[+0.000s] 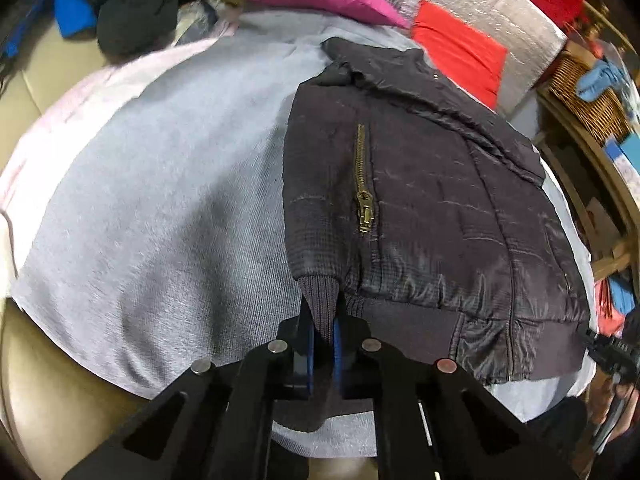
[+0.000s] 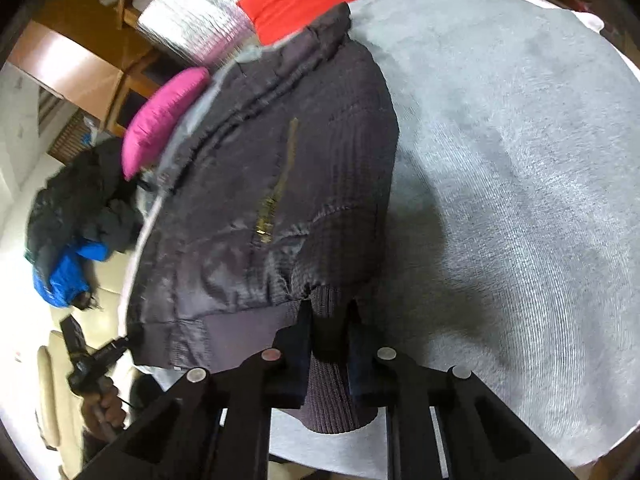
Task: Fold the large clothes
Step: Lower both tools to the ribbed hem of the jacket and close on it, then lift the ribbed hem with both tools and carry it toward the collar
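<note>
Bare grey cloth (image 1: 160, 200) beside jacket (image 1: 420, 208)

The ribbed cuff (image 1: 320, 300) disappears between the left gripper (image 1: 323, 330) pads, so its tip is hidden. In the right wrist view the jacket (image 2: 280, 184) is smeared by blur, its zipper (image 2: 276, 196) only a dull streak. The grey cloth (image 1: 160, 184) conceals whatever lies beneath. The wicker basket (image 1: 588, 100) is cut by the frame edge.
</note>
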`<action>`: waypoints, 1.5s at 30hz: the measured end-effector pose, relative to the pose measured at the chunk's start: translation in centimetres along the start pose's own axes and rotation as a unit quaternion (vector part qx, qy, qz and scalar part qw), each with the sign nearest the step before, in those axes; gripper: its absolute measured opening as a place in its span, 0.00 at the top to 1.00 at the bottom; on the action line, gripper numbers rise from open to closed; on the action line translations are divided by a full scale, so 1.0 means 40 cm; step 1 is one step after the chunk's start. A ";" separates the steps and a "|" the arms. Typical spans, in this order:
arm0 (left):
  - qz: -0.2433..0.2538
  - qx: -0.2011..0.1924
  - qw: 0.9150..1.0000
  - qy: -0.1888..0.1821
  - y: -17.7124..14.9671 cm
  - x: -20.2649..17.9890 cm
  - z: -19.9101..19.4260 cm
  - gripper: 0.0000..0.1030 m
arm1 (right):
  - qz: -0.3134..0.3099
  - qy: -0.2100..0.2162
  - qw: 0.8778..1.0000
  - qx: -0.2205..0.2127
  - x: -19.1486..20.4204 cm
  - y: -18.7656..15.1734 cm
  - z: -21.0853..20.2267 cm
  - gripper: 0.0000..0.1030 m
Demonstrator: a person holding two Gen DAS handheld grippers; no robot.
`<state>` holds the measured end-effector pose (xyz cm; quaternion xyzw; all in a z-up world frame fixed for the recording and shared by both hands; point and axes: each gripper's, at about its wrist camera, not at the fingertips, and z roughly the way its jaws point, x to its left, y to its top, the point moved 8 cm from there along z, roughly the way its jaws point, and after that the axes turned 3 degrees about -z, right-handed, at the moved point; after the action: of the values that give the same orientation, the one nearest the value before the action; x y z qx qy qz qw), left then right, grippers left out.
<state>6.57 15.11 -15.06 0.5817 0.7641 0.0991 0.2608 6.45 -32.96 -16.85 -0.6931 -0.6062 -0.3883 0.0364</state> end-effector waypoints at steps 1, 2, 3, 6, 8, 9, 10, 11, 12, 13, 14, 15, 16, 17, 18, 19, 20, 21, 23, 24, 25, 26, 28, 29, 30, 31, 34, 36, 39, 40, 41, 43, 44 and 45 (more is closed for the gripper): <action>-0.004 0.007 1.000 0.001 0.000 0.005 0.010 0.92 | 0.005 0.007 1.000 -0.003 0.000 0.002 -0.006 0.84; -0.009 0.011 1.000 0.002 -0.003 0.013 0.016 0.91 | 0.016 0.014 1.000 -0.002 -0.008 0.002 -0.005 0.84; -0.024 0.021 0.999 0.003 -0.003 0.023 0.035 0.88 | 0.021 0.021 1.000 0.005 -0.015 0.000 0.004 0.82; -0.052 0.034 0.998 0.006 0.003 0.022 0.084 0.81 | 0.034 0.012 0.999 0.011 -0.035 -0.004 0.029 0.77; -0.052 0.030 0.998 0.008 0.004 0.019 0.090 0.79 | 0.034 0.019 0.999 0.001 -0.032 0.000 0.030 0.64; -0.042 0.028 0.999 0.014 0.005 0.013 0.094 0.78 | 0.036 0.033 0.999 -0.004 -0.027 0.003 0.031 0.46; -0.033 0.027 0.999 0.018 0.006 0.010 0.096 0.78 | 0.038 0.053 0.998 -0.010 -0.018 0.006 0.031 0.37; -0.029 0.025 0.999 0.020 0.008 0.006 0.100 0.78 | 0.037 0.056 0.998 -0.012 -0.013 0.008 0.031 0.37; -0.026 0.024 0.999 0.020 0.010 0.004 0.103 0.78 | 0.027 0.046 0.999 -0.011 -0.008 0.009 0.035 0.37; -0.024 0.026 0.999 0.020 0.012 0.003 0.106 0.78 | 0.005 0.032 0.999 -0.007 0.002 0.009 0.041 0.38; -0.021 0.027 0.999 0.021 0.014 0.002 0.108 0.79 | -0.005 0.024 1.000 -0.007 0.007 0.009 0.048 0.39; -0.019 0.027 0.999 0.022 0.016 0.001 0.108 0.84 | -0.013 0.018 1.000 -0.007 0.013 0.007 0.052 0.41; -0.018 0.026 0.999 0.023 0.017 -0.001 0.109 0.86 | -0.018 0.009 1.000 -0.007 0.013 0.007 0.053 0.52; -0.014 0.025 0.999 0.023 0.021 -0.002 0.110 0.89 | -0.016 -0.002 1.000 -0.006 0.002 0.008 0.051 0.63; -0.010 0.024 0.999 0.026 0.022 -0.005 0.107 0.90 | -0.006 -0.010 1.000 -0.003 -0.012 0.008 0.051 0.74; -0.009 0.023 0.999 0.026 0.025 -0.002 0.103 0.91 | 0.006 -0.002 1.000 0.001 -0.019 0.009 0.050 0.81; -0.009 0.022 0.999 0.025 0.028 -0.004 0.100 0.92 | 0.016 0.004 1.000 0.010 -0.022 0.008 0.052 0.83; -0.009 0.017 1.000 0.023 0.031 -0.006 0.091 0.92 | 0.010 -0.001 1.000 0.014 -0.019 0.008 0.050 0.83; -0.006 0.010 1.000 0.021 0.028 -0.005 0.067 0.92 | -0.006 -0.012 1.000 0.012 -0.005 0.007 0.043 0.84; -0.002 0.004 1.000 0.019 0.029 -0.008 0.053 0.92 | -0.008 -0.009 1.000 0.010 -0.001 0.008 0.038 0.84; 0.001 0.000 1.000 0.017 0.030 -0.009 0.045 0.92 | -0.007 -0.005 1.000 0.006 0.003 0.011 0.031 0.84; 0.003 -0.002 1.000 0.016 0.028 -0.005 0.036 0.92 | -0.007 -0.003 1.000 0.004 0.006 0.012 0.027 0.84; 0.005 -0.008 1.000 0.010 0.022 -0.002 0.010 0.92 | -0.009 0.002 1.000 0.002 0.010 0.008 0.015 0.85; 0.006 -0.010 1.000 0.007 0.008 0.003 -0.010 0.92 | -0.010 0.004 1.000 0.003 0.010 0.004 0.008 0.85; 0.008 -0.010 1.000 0.005 0.001 0.007 -0.020 0.92 | -0.011 0.007 1.000 0.004 0.011 -0.003 -0.001 0.85; 0.010 -0.010 1.000 0.003 -0.001 0.006 -0.017 0.92 | -0.012 0.008 1.000 0.005 0.008 -0.009 -0.010 0.85; 0.008 -0.005 1.000 -0.003 0.006 0.013 -0.020 0.92 | -0.014 0.010 1.000 0.007 0.004 -0.026 -0.031 0.85; 0.005 -0.003 1.000 -0.007 0.000 0.013 -0.028 0.92 | -0.013 0.014 1.000 0.010 0.001 -0.042 -0.048 0.85; 0.003 -0.003 1.000 -0.010 -0.011 0.018 -0.038 0.93 | -0.011 0.025 1.000 0.016 0.004 -0.075 -0.069 0.85; 0.002 -0.001 1.000 -0.012 -0.009 0.020 -0.041 0.93 | -0.010 0.027 0.999 0.018 0.007 -0.086 -0.073 0.85; 0.002 -0.001 1.000 -0.014 -0.019 0.026 -0.053 0.93 | -0.010 0.030 0.999 0.021 0.008 -0.098 -0.080 0.85; 0.009 -0.004 1.000 -0.014 -0.028 0.030 -0.066 0.93 | -0.004 0.039 0.999 0.021 0.009 -0.117 -0.098 0.85; 0.011 -0.005 1.000 -0.013 -0.033 0.033 -0.073 0.92 | -0.004 0.044 0.999 0.020 0.011 -0.124 -0.106 0.85; 0.013 -0.004 1.000 -0.010 -0.035 0.033 -0.073 0.92 | -0.003 0.048 0.999 0.019 0.013 -0.131 -0.115 0.85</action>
<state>3.66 16.38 -13.60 0.5914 0.7534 0.1001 0.2694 -0.38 -33.55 -15.55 -0.6709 -0.6133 -0.4098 0.0767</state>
